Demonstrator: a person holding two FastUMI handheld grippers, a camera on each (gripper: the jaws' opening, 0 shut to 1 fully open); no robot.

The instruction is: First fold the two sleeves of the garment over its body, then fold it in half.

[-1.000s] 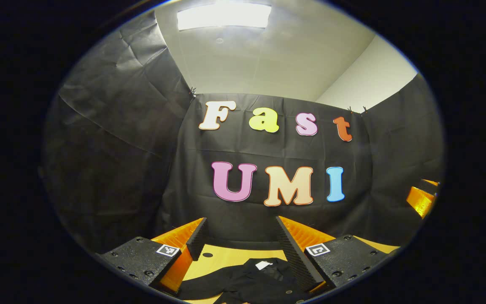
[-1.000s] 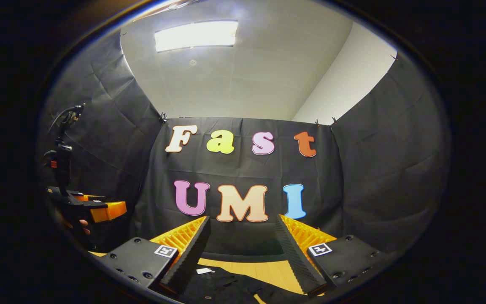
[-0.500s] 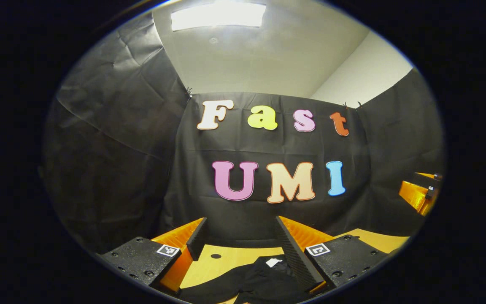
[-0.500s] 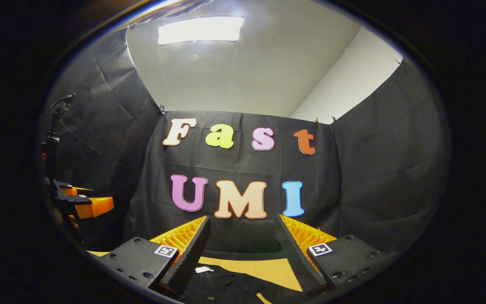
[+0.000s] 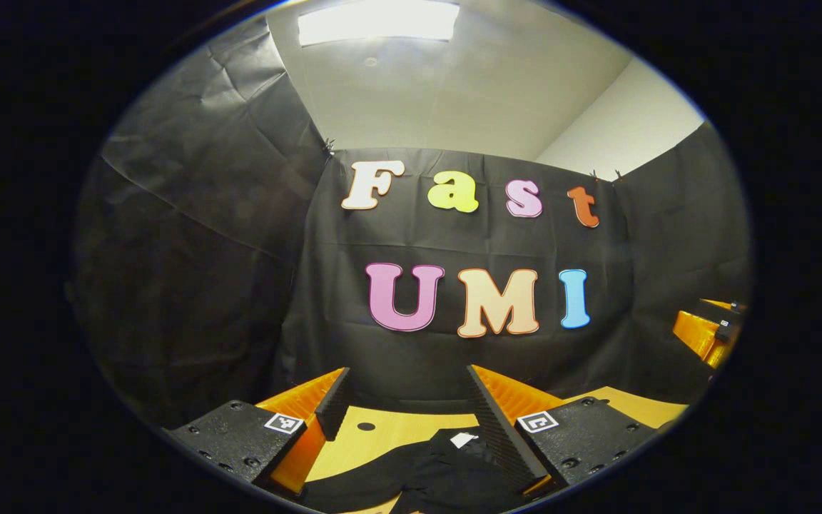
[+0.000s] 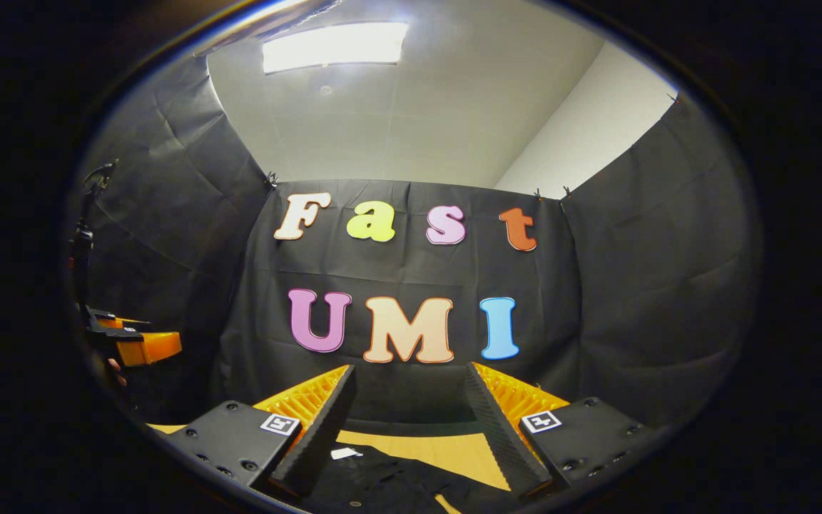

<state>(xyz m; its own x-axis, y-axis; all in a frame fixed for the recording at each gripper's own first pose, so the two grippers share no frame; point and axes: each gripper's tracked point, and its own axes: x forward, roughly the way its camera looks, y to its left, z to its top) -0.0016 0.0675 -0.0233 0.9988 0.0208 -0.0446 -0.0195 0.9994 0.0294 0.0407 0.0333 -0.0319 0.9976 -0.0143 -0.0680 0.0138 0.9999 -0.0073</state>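
Black, soft cloth is what we have to deal with: the garment lies flat on the wooden worktop, low between our fingers in both views, with a small white tag at what looks like the collar. We hold the left gripper and the right gripper raised and aimed at the booth wall, both with jaws wide apart and nothing in them. The sleeves we cannot make out from here, so no fold looks begun. We judge the fabric light and limp; it will sag and drag unless pinched near a cuff or a seam edge, and a thin single layer may slip, so we should bite a little fold of cloth.
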